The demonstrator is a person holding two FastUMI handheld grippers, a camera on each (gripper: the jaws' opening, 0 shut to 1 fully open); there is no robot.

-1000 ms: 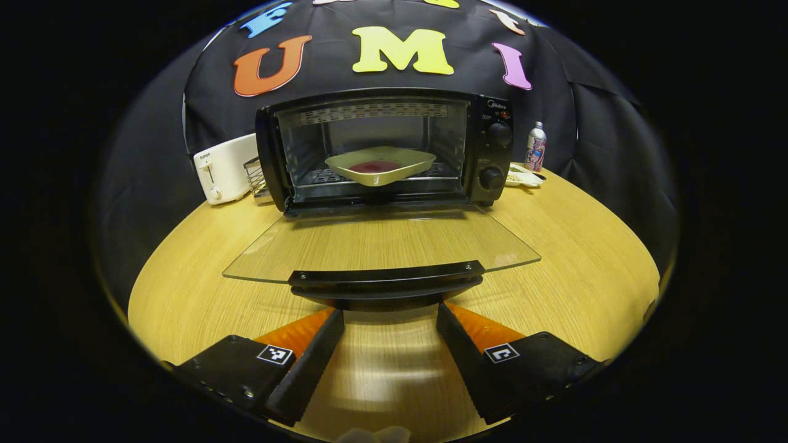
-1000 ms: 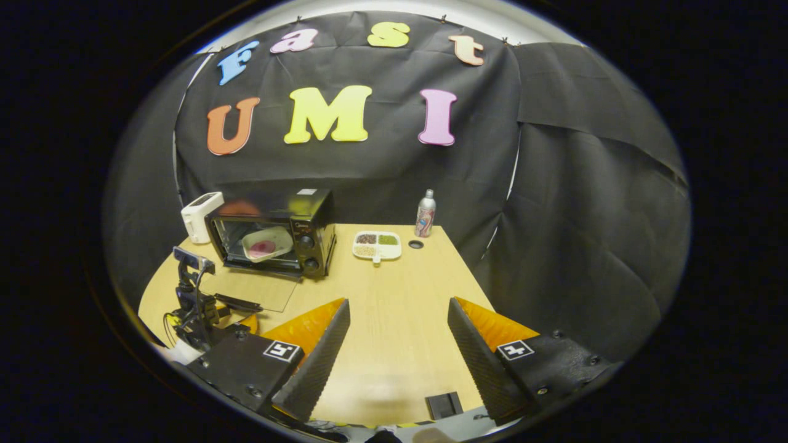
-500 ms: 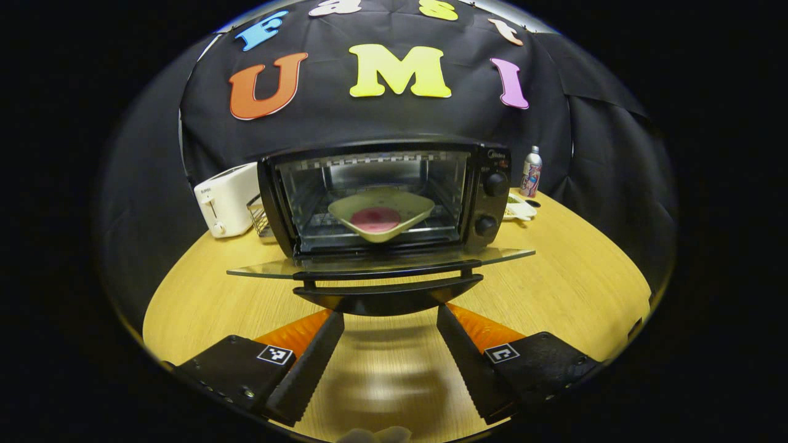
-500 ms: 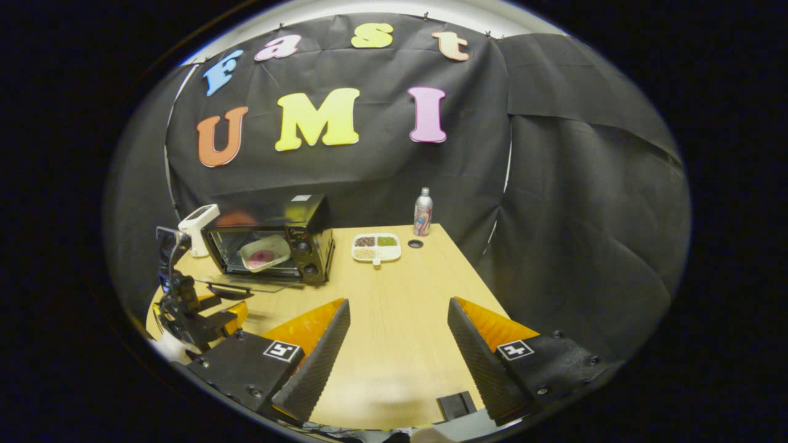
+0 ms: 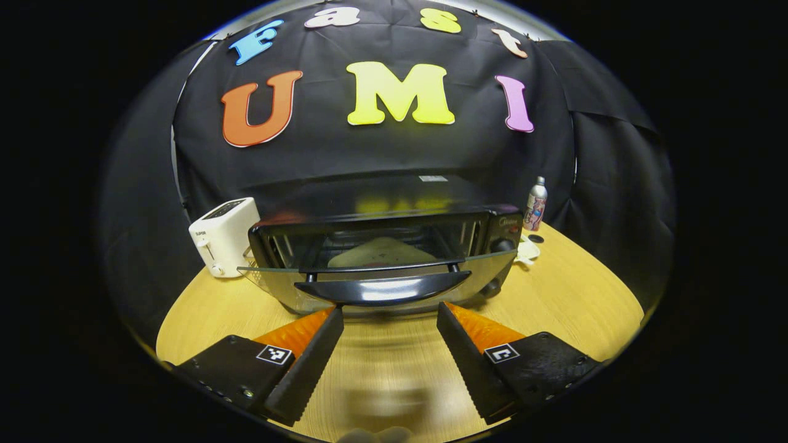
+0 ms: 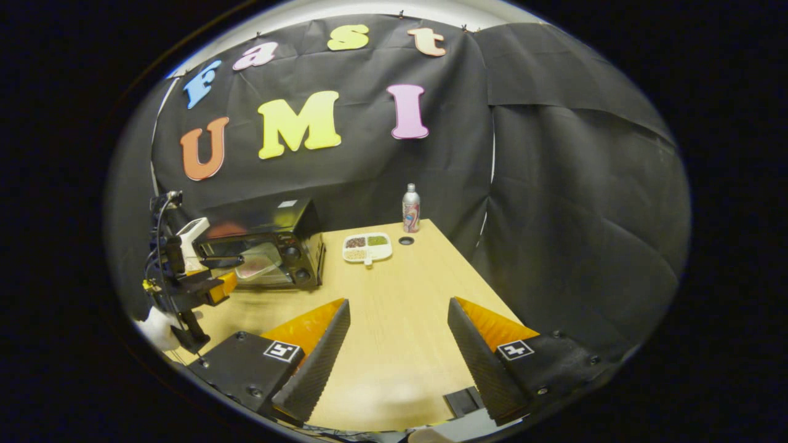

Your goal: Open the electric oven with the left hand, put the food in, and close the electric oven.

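left gripper view sits low over the table (image 5: 572, 295), looking straight at the front of the electric oven (image 5: 381, 258) from up close, its door handle (image 5: 383, 289) just past the fingertips. right gripper view is farther back and higher, off to the oven's right, facing the wall across the table (image 6: 394, 295). both views share the electric oven (image 6: 261, 246), white toaster (image 5: 225, 237) (image 6: 191, 234), bottle (image 5: 535, 204) (image 6: 410, 208) and snack tray (image 6: 367, 247). right gripper view also catches the left gripper (image 6: 215, 284) at the oven door.

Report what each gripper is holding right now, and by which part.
Nothing is clamped. The left gripper is open beneath the oven door's handle, apparently lifting it from below. The right gripper is open above the table, empty.
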